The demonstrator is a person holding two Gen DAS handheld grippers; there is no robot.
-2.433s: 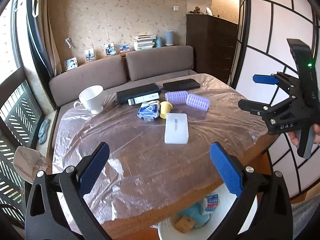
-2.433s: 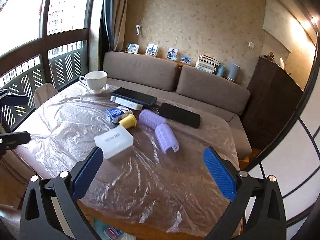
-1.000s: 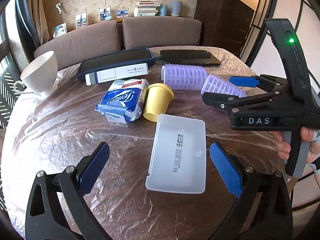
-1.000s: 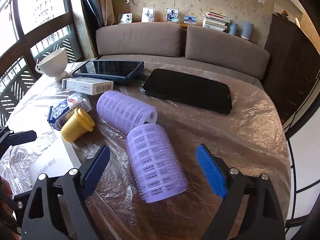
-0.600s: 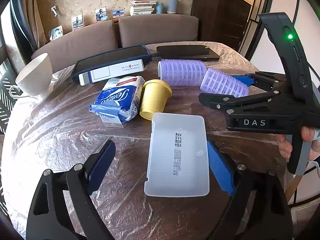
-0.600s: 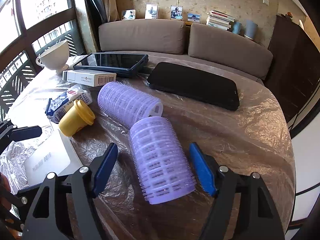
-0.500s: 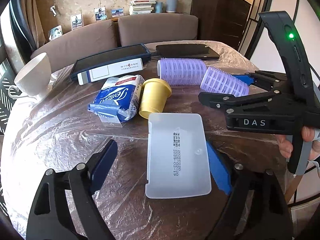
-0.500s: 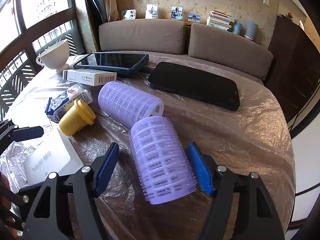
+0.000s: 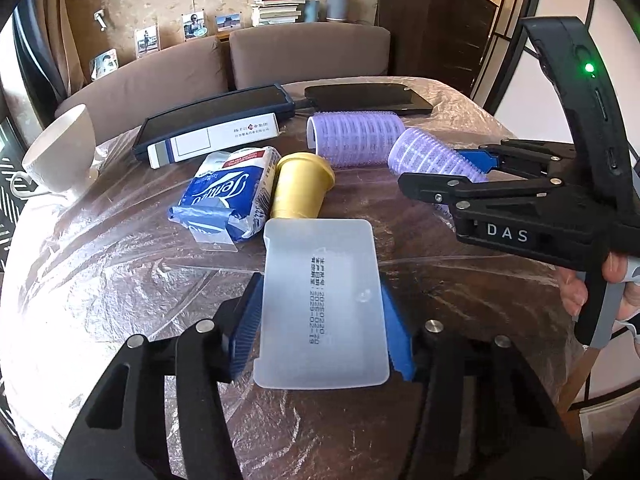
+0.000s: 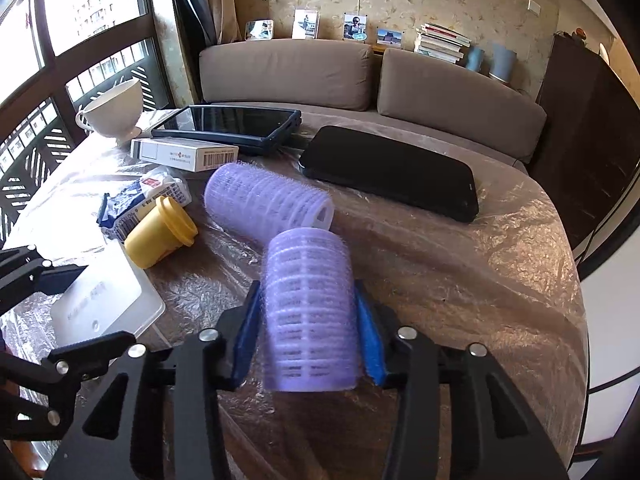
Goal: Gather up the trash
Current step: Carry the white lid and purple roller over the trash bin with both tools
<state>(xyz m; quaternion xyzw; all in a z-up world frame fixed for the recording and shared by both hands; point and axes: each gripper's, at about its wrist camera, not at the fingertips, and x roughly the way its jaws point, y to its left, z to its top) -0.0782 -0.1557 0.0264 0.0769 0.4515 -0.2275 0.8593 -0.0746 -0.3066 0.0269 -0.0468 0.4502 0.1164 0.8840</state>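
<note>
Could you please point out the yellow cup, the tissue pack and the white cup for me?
yellow cup (image 9: 298, 190): left wrist view, on its side wall.
tissue pack (image 9: 224, 196): left wrist view, on its blue printed face.
white cup (image 10: 116, 110): right wrist view, on its outer wall.

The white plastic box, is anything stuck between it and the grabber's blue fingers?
No. The left gripper is closing with the white plastic box straight between its blue pads, nothing else there. The yellow cup lies past the box's far edge, outside the jaws.
</note>
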